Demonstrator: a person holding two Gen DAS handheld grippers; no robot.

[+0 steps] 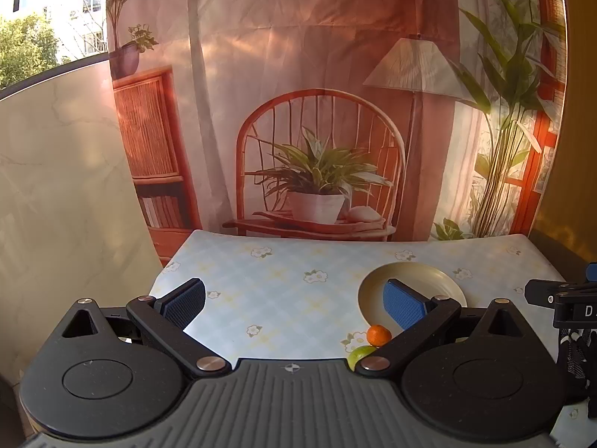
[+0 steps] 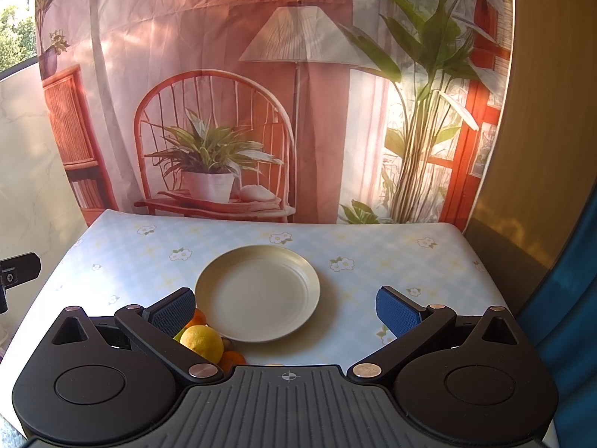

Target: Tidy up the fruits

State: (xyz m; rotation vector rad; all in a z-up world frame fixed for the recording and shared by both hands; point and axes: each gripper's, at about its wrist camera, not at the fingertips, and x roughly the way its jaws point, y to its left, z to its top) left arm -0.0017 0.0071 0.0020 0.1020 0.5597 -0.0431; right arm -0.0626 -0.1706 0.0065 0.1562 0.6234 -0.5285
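A round cream plate (image 2: 257,293) lies empty on the floral tablecloth; it also shows in the left wrist view (image 1: 429,280), partly behind a finger. Near its front left edge is a cluster of fruit: a yellow lemon (image 2: 202,342), an orange mandarin (image 2: 232,359), another orange one (image 2: 197,317) and a bit of green fruit (image 2: 180,334). The left wrist view shows a mandarin (image 1: 379,335) and a green fruit (image 1: 359,354). My left gripper (image 1: 294,304) is open and empty above the table. My right gripper (image 2: 285,311) is open and empty, above the plate's near edge.
The table (image 2: 373,246) has a pale checked cloth with flowers. A printed backdrop (image 2: 224,93) hangs right behind its far edge. A marble-look wall (image 1: 56,186) stands at the left. The right gripper's body (image 1: 567,298) shows at the left view's right edge.
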